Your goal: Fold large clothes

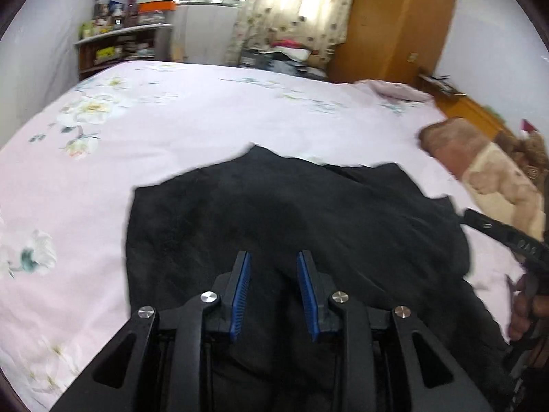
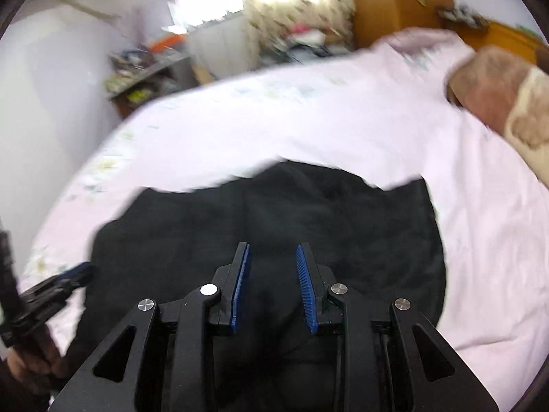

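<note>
I am holding my left gripper (image 1: 273,257) angled down over the black garment (image 1: 291,213), which is lying spread in a rumpled heap on the pink floral bedsheet (image 1: 171,130). Its blue pads (image 1: 240,295) are standing a narrow gap apart with only dark cloth below, nothing pinched. My right gripper (image 2: 273,250) is tilting down the same way above the same garment (image 2: 308,213), jaws likewise slightly parted and gripping nothing. In the left view my right hand (image 1: 525,309) is wrapping its handle at the edge. A brown pillow (image 1: 480,164) is lying near the bed's right side.
</note>
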{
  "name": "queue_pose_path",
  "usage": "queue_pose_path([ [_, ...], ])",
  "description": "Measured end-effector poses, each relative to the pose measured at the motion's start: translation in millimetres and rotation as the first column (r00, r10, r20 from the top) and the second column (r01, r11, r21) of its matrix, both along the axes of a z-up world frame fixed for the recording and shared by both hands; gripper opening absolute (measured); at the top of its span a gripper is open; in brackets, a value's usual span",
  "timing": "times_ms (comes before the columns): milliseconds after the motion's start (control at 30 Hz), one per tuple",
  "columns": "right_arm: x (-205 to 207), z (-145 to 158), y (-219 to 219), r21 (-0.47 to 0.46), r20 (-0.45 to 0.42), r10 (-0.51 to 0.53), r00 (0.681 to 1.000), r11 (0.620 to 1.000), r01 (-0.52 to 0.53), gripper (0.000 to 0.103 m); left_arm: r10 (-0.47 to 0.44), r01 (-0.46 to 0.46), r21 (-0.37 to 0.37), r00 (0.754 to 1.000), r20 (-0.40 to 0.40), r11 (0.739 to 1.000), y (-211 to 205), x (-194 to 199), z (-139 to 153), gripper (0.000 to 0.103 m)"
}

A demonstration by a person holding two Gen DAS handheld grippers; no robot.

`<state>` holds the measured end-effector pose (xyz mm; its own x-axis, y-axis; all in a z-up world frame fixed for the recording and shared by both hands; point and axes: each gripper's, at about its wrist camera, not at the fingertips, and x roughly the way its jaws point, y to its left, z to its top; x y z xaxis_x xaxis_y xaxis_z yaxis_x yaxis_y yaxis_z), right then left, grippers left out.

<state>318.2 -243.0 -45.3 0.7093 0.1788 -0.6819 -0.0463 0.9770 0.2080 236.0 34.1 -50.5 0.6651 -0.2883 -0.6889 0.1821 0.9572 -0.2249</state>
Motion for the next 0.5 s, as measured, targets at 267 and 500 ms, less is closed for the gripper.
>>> queue_pose_path([
  [267,-3.9,-87.7,59.4,-0.09,-0.201,0.136,0.97,0.984,-0.156,0.023,-0.044,0.05,0.051,0.993,-0.11,0.997,-15.6,-15.8,-68.8,0.03],
  [500,9.4,-98.5,58.5,-0.081,-0.234,0.144,0.961,0.983,-0.167,0.022,-0.037,0.05,0.09,0.989,-0.14,0.995,-21.6,-5.8,-60.2,0.03],
])
